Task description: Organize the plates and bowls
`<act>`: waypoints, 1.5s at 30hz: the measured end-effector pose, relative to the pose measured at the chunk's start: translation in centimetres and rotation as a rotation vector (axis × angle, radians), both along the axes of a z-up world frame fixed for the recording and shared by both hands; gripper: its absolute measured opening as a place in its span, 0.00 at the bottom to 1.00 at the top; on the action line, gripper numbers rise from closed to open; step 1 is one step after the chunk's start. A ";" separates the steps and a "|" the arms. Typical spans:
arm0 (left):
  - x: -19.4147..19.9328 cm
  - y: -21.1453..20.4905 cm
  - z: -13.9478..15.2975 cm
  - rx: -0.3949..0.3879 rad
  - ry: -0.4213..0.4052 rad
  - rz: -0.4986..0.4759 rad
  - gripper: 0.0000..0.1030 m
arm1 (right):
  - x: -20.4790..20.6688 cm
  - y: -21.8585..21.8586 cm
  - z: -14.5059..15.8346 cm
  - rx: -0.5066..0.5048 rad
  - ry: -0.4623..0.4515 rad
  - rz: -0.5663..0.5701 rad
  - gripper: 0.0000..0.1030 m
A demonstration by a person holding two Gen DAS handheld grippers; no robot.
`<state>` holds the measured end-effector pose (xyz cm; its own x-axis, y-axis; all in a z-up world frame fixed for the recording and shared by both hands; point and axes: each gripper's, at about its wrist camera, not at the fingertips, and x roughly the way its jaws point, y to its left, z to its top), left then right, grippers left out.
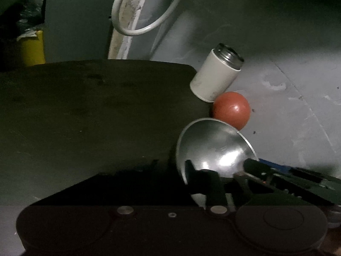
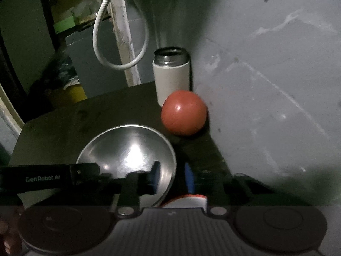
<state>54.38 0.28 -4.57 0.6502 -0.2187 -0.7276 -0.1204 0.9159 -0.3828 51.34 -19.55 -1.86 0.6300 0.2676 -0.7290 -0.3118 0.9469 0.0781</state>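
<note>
Both claws pinch the steel bowl [image 2: 127, 155] on the dark table [image 2: 53, 132], right gripper [image 2: 172, 177] apparently straddling its near rim, left gripper [image 1: 215, 171] opposite, on thin, light, slippery metal best gripped by the lip.

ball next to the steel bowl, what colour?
Reddish-orange, glossy. The ball shows best in the right wrist view.

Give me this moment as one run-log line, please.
step: grasp metal bowl | left gripper: jaws shut on rim | right gripper: jaws shut on rim | behind: red ball, white canister
</note>
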 end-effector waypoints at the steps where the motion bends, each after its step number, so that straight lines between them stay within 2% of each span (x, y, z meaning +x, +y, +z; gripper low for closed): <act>1: 0.0 -0.1 0.0 -0.006 -0.001 -0.004 0.14 | 0.1 0.1 -0.1 0.002 0.005 0.004 0.17; 7: -0.6 0.7 0.7 -0.044 0.000 0.037 0.14 | -0.2 -0.1 0.4 0.057 0.016 -0.013 0.13; 16: -3.9 0.9 4.7 -0.079 -0.009 0.007 0.14 | -3.8 -0.9 3.5 0.121 -0.013 -0.027 0.13; 22: -7.5 -1.3 5.9 -0.112 0.025 -0.069 0.14 | -8.6 -3.5 5.3 0.138 -0.020 -0.067 0.13; 28: -11.5 -5.0 5.7 -0.121 0.084 -0.185 0.16 | -15.1 -7.3 5.7 0.146 0.010 -0.158 0.13; 36: -16.3 -9.8 4.0 -0.104 0.176 -0.350 0.17 | -22.4 -11.6 4.1 0.145 0.097 -0.297 0.13; 45: -19.5 -12.4 2.8 -0.056 0.239 -0.451 0.20 | -28.8 -14.1 1.7 0.182 0.192 -0.393 0.13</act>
<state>34.90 -12.14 -1.75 0.2986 -0.4819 -0.8238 0.1917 0.8758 -0.4429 22.50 -33.68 -0.17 0.5674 0.1700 -0.8057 0.1041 0.9558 0.2750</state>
